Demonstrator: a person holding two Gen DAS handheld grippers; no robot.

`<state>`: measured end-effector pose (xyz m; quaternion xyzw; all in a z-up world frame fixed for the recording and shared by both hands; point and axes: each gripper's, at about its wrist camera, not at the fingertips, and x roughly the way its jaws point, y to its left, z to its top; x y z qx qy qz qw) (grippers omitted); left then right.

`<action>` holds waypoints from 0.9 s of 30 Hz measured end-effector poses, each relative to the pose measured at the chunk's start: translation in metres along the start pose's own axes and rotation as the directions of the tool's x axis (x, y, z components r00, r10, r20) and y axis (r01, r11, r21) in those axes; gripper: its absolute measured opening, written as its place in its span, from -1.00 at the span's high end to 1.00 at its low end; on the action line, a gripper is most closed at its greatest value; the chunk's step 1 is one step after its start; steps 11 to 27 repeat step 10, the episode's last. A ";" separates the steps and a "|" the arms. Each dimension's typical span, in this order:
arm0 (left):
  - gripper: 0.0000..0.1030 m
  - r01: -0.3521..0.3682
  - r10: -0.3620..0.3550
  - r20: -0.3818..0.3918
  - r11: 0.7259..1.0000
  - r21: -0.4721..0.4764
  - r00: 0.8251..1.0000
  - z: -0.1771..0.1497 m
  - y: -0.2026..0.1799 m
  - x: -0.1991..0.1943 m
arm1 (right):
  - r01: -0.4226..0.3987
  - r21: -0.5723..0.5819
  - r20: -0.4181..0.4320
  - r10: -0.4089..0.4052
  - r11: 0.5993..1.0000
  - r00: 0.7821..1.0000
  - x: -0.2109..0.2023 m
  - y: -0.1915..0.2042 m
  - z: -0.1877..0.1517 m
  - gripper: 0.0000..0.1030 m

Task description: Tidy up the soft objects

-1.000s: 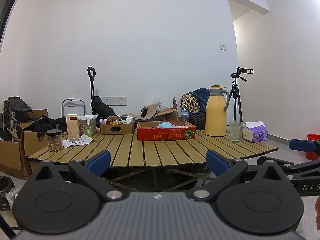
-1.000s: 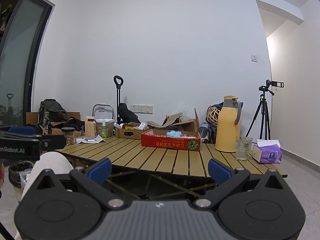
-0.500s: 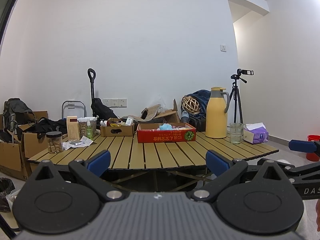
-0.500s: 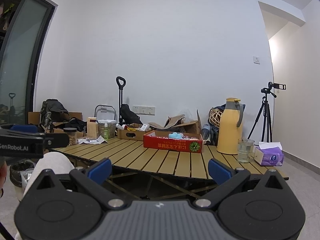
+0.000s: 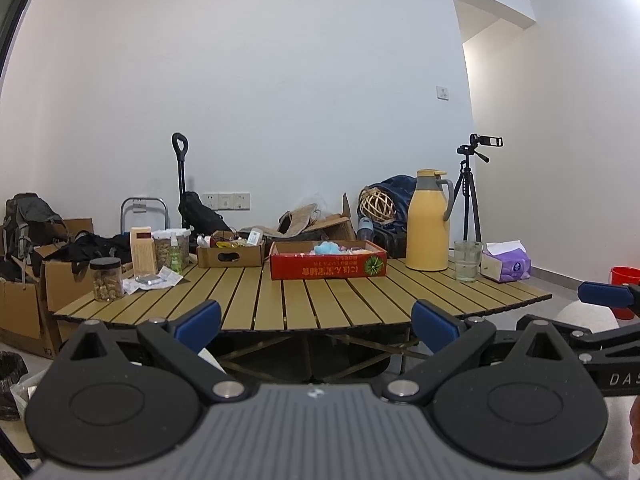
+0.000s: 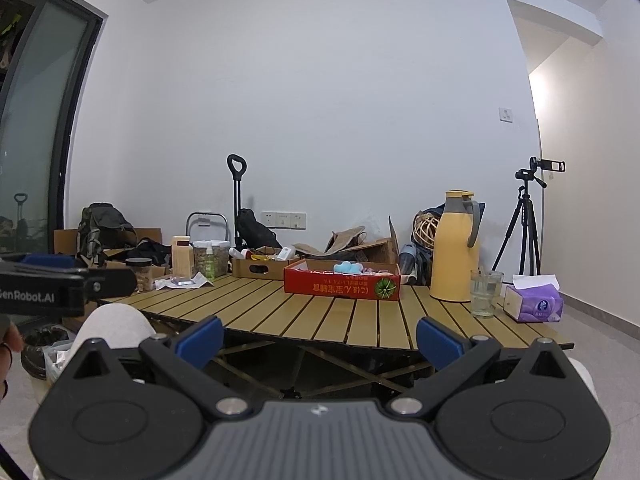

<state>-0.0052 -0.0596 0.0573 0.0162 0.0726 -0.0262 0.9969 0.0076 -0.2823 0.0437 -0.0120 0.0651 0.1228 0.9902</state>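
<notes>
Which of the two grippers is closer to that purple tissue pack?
Right. The tissue pack sits at the table's right end; the right gripper is on that side, the left gripper farther left.

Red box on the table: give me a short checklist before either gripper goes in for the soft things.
1. Left gripper open and empty: ok.
2. Right gripper open and empty: ok.
3. Red box open on top, soft things showing above its rim: ok.
4. Bare table slats between grippers and box: ok.
5. Grippers within reach of the box: not ok, both sit short of the table's near edge.
6. Number and kind of soft things in the box: cannot tell.
</notes>
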 end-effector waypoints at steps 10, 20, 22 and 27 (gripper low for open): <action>-1.00 -0.025 0.026 0.054 1.000 -0.006 0.998 -0.001 0.001 -0.008 | -0.012 -0.010 0.004 0.012 1.000 1.000 0.001 0.005 -0.001 -1.00; -1.00 -0.025 0.026 0.054 1.000 -0.006 0.998 -0.001 0.001 -0.008 | -0.012 -0.010 0.004 0.012 1.000 1.000 0.001 0.005 -0.001 -1.00; -1.00 -0.025 0.026 0.054 1.000 -0.006 0.998 -0.001 0.001 -0.008 | -0.012 -0.010 0.004 0.012 1.000 1.000 0.001 0.005 -0.001 -1.00; -1.00 -0.025 0.026 0.054 1.000 -0.006 0.998 -0.001 0.001 -0.008 | -0.012 -0.010 0.004 0.012 1.000 1.000 0.001 0.005 -0.001 -1.00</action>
